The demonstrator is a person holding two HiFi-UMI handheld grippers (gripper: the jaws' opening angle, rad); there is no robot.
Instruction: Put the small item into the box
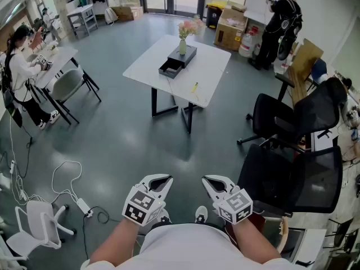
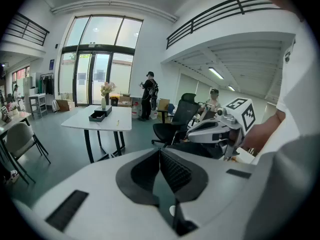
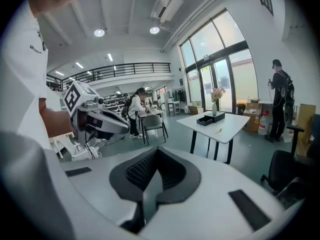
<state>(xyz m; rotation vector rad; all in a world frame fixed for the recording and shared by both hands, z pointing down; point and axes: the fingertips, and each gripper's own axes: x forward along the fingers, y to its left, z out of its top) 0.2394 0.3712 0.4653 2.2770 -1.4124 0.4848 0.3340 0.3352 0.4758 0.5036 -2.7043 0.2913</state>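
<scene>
Far ahead stands a white table bearing a black box with its drawer pulled out, a vase of flowers and a small yellow item near the front edge. The same table, box and item show small in both gripper views. My left gripper and right gripper hang close to my body, well short of the table. Both are shut with nothing between the pads.
Black office chairs crowd the right side, one just beside my right hand. A white chair and floor cables lie at lower left. A person sits at a left desk; another stands at the back.
</scene>
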